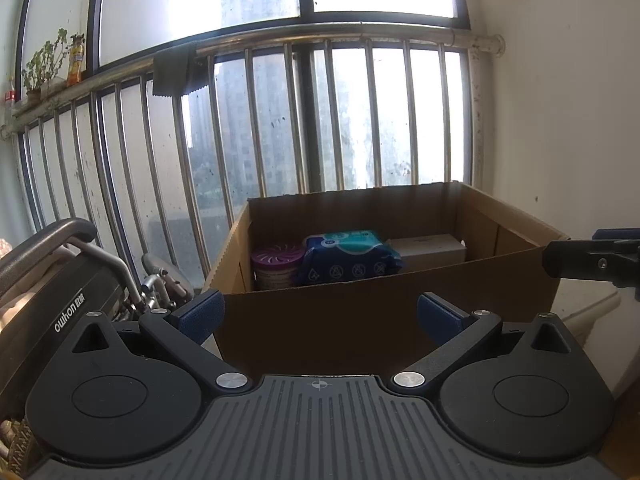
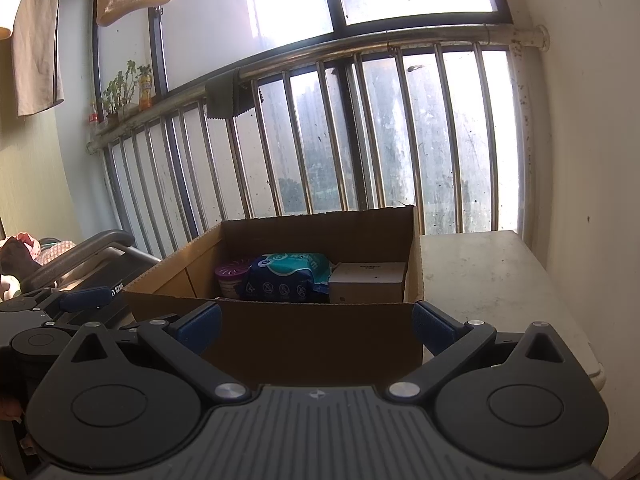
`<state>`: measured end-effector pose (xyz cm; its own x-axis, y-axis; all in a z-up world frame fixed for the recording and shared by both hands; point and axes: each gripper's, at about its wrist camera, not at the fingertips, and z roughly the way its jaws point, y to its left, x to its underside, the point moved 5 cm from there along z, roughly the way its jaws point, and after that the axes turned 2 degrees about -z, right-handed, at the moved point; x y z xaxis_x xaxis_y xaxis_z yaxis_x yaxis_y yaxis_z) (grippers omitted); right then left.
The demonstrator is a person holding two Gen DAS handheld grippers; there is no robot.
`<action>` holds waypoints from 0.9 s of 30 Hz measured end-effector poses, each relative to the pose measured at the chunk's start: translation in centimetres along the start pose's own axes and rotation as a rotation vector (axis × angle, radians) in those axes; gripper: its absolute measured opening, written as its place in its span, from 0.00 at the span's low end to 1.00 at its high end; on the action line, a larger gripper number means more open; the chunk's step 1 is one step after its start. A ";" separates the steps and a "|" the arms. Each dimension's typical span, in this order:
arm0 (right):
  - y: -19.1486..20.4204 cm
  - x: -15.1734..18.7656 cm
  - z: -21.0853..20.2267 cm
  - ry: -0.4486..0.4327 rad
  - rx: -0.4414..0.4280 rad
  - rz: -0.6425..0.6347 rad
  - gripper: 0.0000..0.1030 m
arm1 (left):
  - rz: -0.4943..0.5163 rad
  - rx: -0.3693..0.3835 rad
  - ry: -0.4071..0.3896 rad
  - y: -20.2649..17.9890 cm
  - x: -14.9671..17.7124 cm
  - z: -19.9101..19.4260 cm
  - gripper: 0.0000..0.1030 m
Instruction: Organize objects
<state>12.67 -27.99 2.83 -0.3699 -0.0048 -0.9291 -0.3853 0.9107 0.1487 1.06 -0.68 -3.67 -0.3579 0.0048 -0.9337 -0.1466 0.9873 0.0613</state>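
At the far left a black wheelchair stands just beside the cardboard box, its armrest curving above the seat back; behind both runs a metal railing under a bright window, with a dark cloth draped over its top bar.

The left tool hovers in front of the box's near wall, its blue-padded fingers spread wide apart and holding nothing; the box's long axis runs left to right across this view, and its open top lies ahead of and slightly above the fingers.

Inside the box, from left to right, sit a purple-lidded tub, a blue and teal soft packet leaning against the tub, and a pale carton toward the right wall; all three rest low against the far side, touching or nearly touching one another.

The right tool faces the same near wall, its fingers likewise apart and empty; from this view the carton lies nearest its line, while the tub lies nearer the left tool; a reach into the box would, I judge, have to rise over the near wall first.

To the right of the box a pale worktop shows bare against the wall.
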 end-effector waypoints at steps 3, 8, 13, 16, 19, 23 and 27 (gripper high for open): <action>0.0 0.0 0.0 0.000 0.000 0.000 1.00 | 0.000 -0.001 0.000 0.0 0.0 0.0 1.00; 0.0 0.1 0.1 0.004 -0.001 0.002 1.00 | 0.000 0.000 0.004 0.0 0.1 0.0 1.00; 0.1 0.2 0.2 0.004 0.002 -0.003 1.00 | -0.005 0.002 0.005 0.2 0.2 0.0 1.00; 0.1 0.1 0.1 0.003 0.003 -0.004 1.00 | -0.007 0.005 0.006 0.2 0.3 0.1 1.00; 0.2 0.1 0.1 0.004 0.002 -0.007 1.00 | -0.008 0.004 0.005 0.3 0.3 0.1 1.00; 0.3 0.0 0.1 0.004 0.000 -0.009 1.00 | -0.009 0.005 0.004 0.3 0.3 0.1 1.00; 0.4 -0.1 0.1 0.003 -0.001 -0.012 1.00 | -0.008 0.007 0.004 0.3 0.2 0.2 1.00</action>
<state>12.71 -27.61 2.97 -0.3681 -0.0167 -0.9296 -0.3908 0.9100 0.1384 1.08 -0.40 -3.94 -0.3607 -0.0038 -0.9327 -0.1434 0.9883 0.0514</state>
